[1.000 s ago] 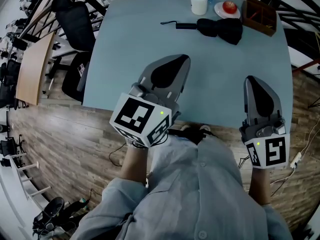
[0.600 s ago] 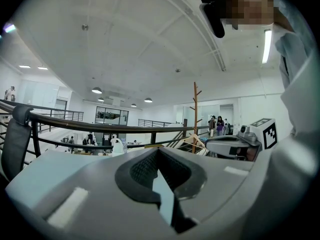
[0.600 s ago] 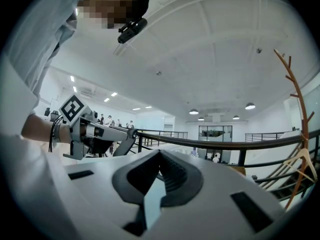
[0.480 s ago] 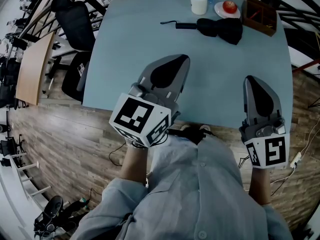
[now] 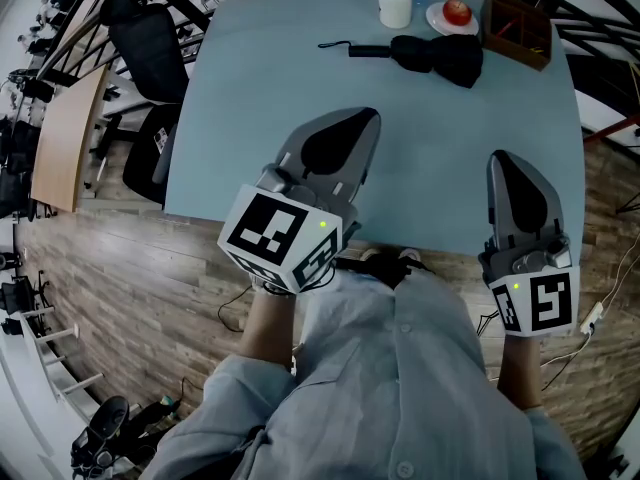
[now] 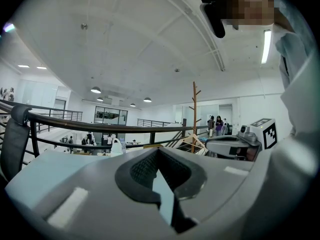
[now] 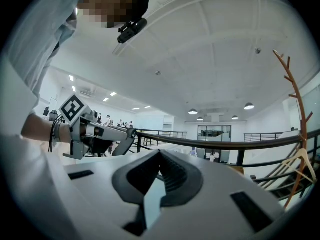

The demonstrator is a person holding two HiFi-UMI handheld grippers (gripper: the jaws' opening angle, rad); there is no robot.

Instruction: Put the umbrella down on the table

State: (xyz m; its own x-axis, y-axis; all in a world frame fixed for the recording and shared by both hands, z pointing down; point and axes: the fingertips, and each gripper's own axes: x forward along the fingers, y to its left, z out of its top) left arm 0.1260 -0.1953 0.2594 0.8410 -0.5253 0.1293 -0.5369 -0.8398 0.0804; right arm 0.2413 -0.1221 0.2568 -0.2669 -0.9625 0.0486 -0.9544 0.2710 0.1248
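The umbrella (image 5: 440, 56) is a black, compact folding one, collapsed, with its canopy gathered into a soft, loose bundle. It lies flat on the pale blue-grey surface (image 5: 300, 98), close to the far edge and nearer the far right corner than the far left one. Its length runs roughly parallel to that far edge. The bunched canopy forms the right end. The short, straight handle (image 5: 368, 51) sticks out to the left, and a thin wrist strap (image 5: 330, 44) trails from its tip onto the surface.
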